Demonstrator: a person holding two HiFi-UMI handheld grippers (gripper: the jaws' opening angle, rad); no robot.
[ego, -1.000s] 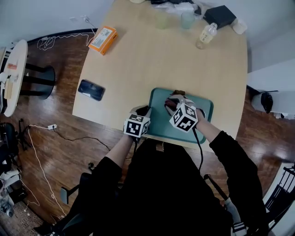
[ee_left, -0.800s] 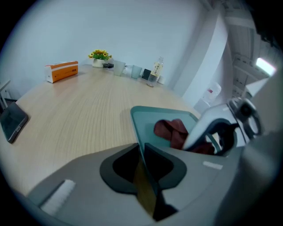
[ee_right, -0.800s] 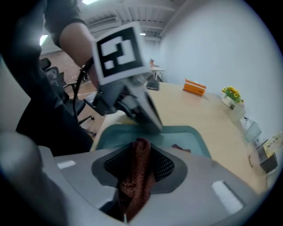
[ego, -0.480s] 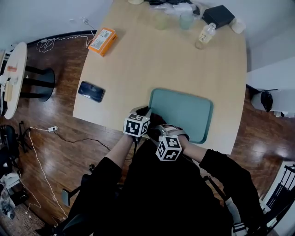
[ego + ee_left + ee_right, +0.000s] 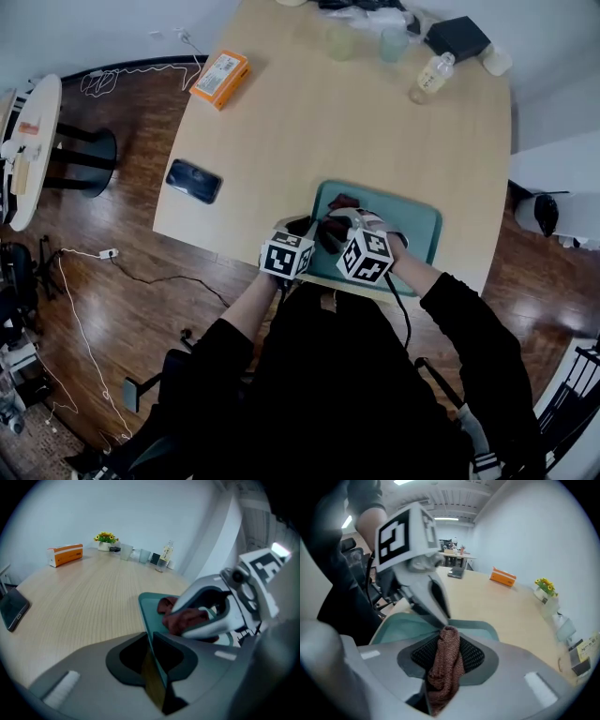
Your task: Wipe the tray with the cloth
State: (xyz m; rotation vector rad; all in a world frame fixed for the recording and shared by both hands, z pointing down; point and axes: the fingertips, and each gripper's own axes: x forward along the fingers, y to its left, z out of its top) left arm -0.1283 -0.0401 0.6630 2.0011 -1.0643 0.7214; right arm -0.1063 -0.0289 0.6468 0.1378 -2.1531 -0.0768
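A teal tray lies at the near edge of the wooden table. My left gripper is shut on the tray's left rim; in the left gripper view the rim runs straight between the jaws of the left gripper. The right gripper hangs over the tray's left part, shut on a reddish-brown cloth. The cloth bunches under its fingers and rests on the tray; a bit of the cloth shows past them.
A dark phone lies left of the tray, an orange box farther back. Two cups, a bottle and a black box stand along the far edge. A round side table and cables occupy the floor at left.
The right gripper with the cloth swept from the tray's far middle back toward the near left corner, then forward again onto the tray's left part. The left gripper kept still on the rim.
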